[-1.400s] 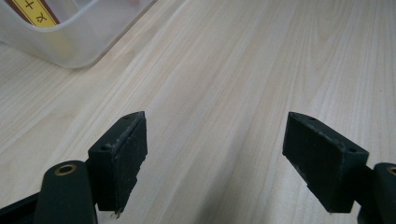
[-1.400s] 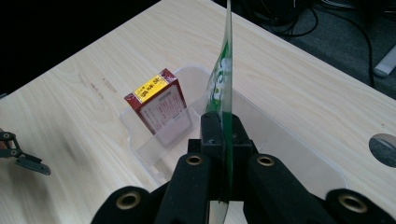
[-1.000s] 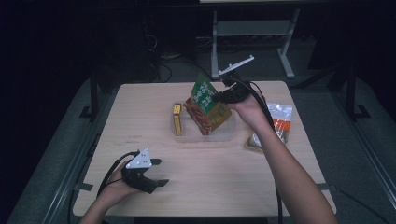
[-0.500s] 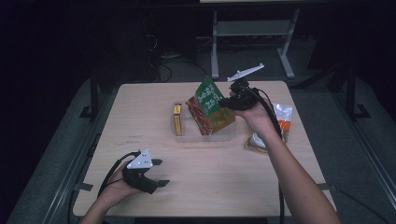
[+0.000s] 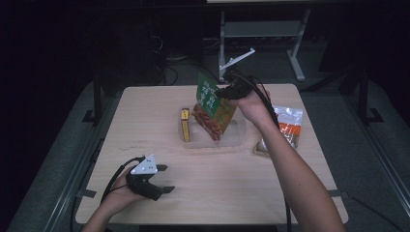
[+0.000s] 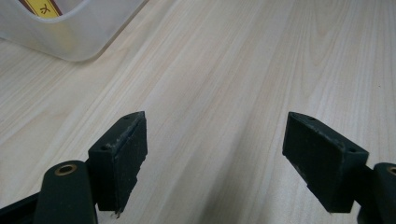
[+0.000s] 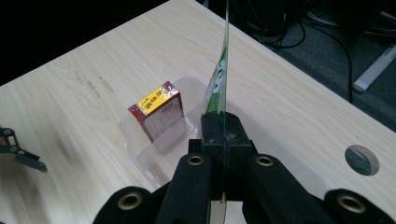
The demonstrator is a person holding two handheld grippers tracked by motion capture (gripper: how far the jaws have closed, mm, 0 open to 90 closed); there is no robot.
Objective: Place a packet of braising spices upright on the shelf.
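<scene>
**Snack bag held over the clear bin**

The flat green and orange plastic snack bag (image 5: 212,108) hangs tilted above the clear plastic bin (image 5: 237,137), pinched at its top edge. Its lower corner reaches down into the bin, just beside the small red and yellow cardboard box (image 7: 158,114) standing upright inside.

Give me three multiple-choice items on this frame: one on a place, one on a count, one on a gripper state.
1. Where does the small yellow-topped box stand?
A. In the clear tray
B. On the bare table
C. On the floor

2. How many snack packets are there in the high view?
A. One
B. Two
C. Four

3. How is the right gripper?
A. Wide open
B. Shut on the green packet
C. Lying on the table

Key: 1 A, the box stands upright within the tray's walls. 2 B, the held green packet plus an orange-and-clear packet lying on the table. 3 B, its jaws pinch the packet's edge.
</scene>
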